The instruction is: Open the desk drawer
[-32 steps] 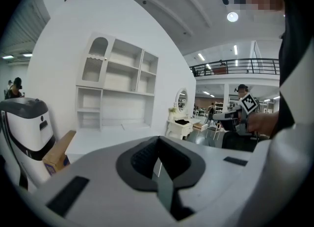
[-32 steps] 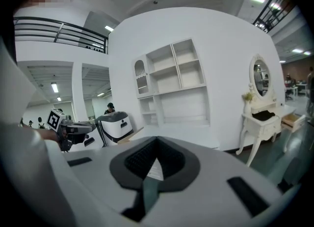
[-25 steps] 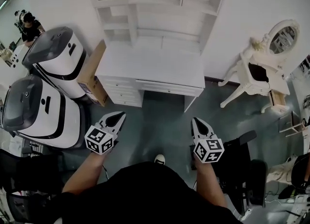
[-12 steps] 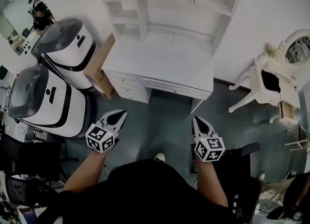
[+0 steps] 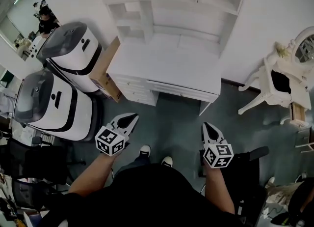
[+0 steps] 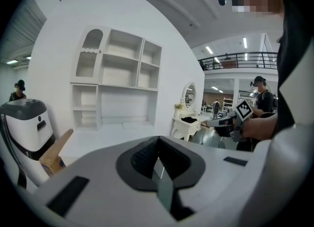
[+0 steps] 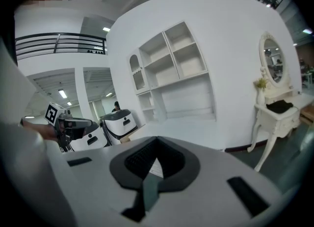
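While both grippers hang in the air short of it, the desk drawer point(image 5: 180, 92) is shut. It is a long, shallow white front directly under the desk's white surface point(image 5: 167, 64), with a small handle near its middle. It spans the knee gap, just right of a stack of smaller drawers point(image 5: 133, 89) in the head view. The left gripper point(image 5: 130, 119) has its jaws pressed together with nothing between them, and the right gripper point(image 5: 208, 128) likewise has its jaws closed tip to tip and empty. Both point toward the desk and are well apart from it. Compared with a second ago, the desk sits a little further right in the head view and looks slightly larger. Two shoes point(image 5: 145, 150) now show below the grippers where only one showed before, and the drawer front has not shifted. A stretch of grey-green floor point(image 5: 171, 123) lies between the jaws and the drawer. A white shelf unit point(image 5: 171, 5) rises from the back of the surface. To the left stand two white machines point(image 5: 51, 105) with dark grey lids, and a cardboard box point(image 5: 105, 73) leans between the nearer one and the desk's side. To the right is a white dressing table point(image 5: 284, 81) with an oval mirror, and a black chair point(image 5: 250, 159) stands close by the right gripper. A person point(image 5: 46, 19) stands far off at the upper left.
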### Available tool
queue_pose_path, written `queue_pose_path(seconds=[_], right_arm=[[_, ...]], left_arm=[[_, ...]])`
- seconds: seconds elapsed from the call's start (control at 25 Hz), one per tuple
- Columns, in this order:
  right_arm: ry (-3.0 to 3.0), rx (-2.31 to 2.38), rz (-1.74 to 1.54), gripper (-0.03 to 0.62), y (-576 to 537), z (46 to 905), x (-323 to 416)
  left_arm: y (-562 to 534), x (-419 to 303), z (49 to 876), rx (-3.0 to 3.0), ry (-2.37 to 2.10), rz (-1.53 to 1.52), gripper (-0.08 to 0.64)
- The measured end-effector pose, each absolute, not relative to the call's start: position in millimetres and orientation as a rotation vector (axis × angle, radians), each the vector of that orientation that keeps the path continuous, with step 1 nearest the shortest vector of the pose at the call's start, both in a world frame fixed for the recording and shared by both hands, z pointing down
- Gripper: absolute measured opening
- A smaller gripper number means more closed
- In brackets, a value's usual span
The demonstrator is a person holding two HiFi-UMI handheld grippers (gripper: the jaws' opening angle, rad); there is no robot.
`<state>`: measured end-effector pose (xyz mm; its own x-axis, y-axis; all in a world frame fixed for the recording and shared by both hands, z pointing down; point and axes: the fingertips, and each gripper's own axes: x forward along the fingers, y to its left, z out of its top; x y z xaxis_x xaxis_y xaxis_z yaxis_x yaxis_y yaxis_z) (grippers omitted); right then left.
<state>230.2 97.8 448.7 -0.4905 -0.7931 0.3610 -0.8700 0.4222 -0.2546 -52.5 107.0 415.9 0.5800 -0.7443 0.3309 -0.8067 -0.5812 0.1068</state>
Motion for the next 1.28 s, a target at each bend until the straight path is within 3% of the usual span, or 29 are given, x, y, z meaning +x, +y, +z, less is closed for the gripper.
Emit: queue_pose_path(seconds=[0.64,1.28], right_arm=[[-2.297,1.667,0.588,0.002,67,441,248],[-2.312,1.700,0.511,0.002,-27,418,123]], left_arm=[[14,-29,411,2.716,-1.043,0.225,0.009],[-88,-140,426,2.727,-0.969,0.218,0.009]])
